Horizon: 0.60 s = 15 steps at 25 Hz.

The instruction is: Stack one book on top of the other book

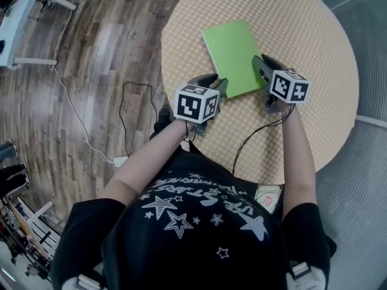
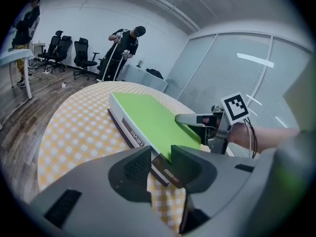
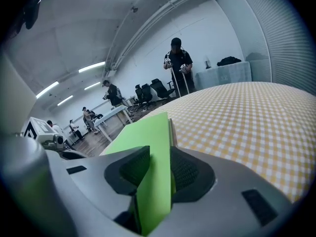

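Observation:
A green book (image 1: 233,53) lies on the round table with the yellow checked cloth (image 1: 302,29). In the left gripper view the green book (image 2: 148,117) rests on a darker book (image 2: 165,171), of which only the edge with a red label shows. My left gripper (image 1: 214,80) is at the stack's near left corner. Its jaws (image 2: 161,157) straddle that corner, and I see no pad pressing on it. My right gripper (image 1: 261,68) is at the near right corner, rolled on its side and shut (image 3: 159,164) on the green book (image 3: 148,147), one pad against each face.
The table's near edge is close to my body. Cables (image 1: 91,138) trail over the wooden floor at the left, and a white desk (image 1: 24,17) stands at the far left. A person (image 2: 123,48) and office chairs (image 2: 64,53) are in the background.

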Tool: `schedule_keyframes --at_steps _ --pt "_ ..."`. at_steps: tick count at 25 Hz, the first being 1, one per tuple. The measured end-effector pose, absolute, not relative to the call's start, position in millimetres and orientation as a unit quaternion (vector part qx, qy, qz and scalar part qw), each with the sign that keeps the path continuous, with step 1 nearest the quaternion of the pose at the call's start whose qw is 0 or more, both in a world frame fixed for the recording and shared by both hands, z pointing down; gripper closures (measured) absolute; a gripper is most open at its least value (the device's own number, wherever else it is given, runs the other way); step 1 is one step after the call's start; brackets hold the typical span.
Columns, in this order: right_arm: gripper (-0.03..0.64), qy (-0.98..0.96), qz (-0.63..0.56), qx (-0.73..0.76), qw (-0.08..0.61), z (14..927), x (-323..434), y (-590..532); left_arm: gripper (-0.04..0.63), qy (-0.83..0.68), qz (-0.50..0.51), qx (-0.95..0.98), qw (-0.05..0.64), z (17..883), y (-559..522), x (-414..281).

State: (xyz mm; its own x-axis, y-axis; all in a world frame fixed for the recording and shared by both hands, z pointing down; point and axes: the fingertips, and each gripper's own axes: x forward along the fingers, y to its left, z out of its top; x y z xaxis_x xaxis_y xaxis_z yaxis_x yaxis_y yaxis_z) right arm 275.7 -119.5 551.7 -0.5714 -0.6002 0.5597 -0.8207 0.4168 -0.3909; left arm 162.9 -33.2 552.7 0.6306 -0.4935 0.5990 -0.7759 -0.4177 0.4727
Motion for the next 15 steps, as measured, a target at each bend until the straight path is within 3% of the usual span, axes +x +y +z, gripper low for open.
schedule_keyframes --at_steps 5,15 --pt "0.487 -0.817 0.306 0.456 0.175 551 284 -122 0.466 -0.388 0.199 0.828 0.353 556 -36 152" --pt "0.477 -0.794 0.242 0.549 0.099 475 301 -107 0.462 -0.414 0.133 0.838 0.328 506 -61 71"
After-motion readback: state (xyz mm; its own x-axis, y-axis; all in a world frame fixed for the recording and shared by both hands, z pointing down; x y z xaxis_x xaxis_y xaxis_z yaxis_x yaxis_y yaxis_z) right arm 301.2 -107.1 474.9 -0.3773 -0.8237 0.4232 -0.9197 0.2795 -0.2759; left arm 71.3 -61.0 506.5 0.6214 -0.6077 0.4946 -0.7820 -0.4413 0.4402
